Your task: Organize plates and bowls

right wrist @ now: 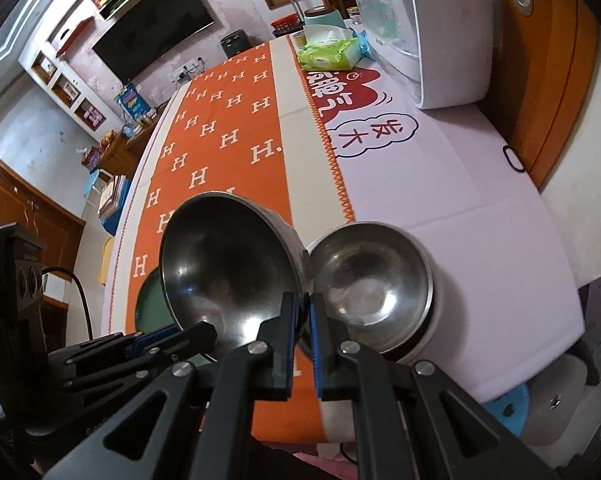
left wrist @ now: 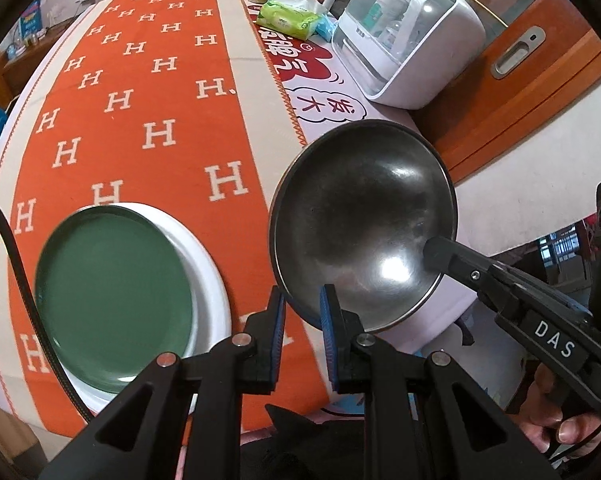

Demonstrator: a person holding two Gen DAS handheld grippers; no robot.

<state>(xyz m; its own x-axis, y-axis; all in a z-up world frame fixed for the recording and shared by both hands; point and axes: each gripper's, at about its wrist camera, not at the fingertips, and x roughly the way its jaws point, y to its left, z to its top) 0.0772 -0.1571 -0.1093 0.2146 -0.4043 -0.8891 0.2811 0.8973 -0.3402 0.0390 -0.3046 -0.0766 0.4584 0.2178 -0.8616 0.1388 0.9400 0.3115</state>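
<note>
Pinching the near rim of the big bowl [left wrist: 360, 216] with the left tongs [left wrist: 302, 320], drawn almost shut so the blue pads are clamping thin steel and nothing else. Gripping the rim further round with the right tongs [right wrist: 300, 320], likewise nearly closed on the metal, one pad inside the bowl and one outside. Sharing the load between two grips, most likely because one narrow pinch on a wide, slick bowl would let it swing. Holding it tilted and, judging by the gap under it, lifted clear of the surface [right wrist: 440, 200], mouth turned toward both cameras.

Hanging over the seam between the orange cloth and the pale one, with the green plate [left wrist: 112, 292] to its left, lying on the white plate [left wrist: 210, 276] as a finished pile near the front edge. Sitting just beside it on the right, the small bowl [right wrist: 372, 280], upright and apparently nested in a white one beneath; not possible to tell whether the two steel rims are touching.

Probably pairing like with like: plates stacked on one side, bowls gathered on the other. Judging the next step as lining the big bowl up with the bowl stack and levelling it before letting go, since releasing one grip early could tip it onto the small bowl.
</note>
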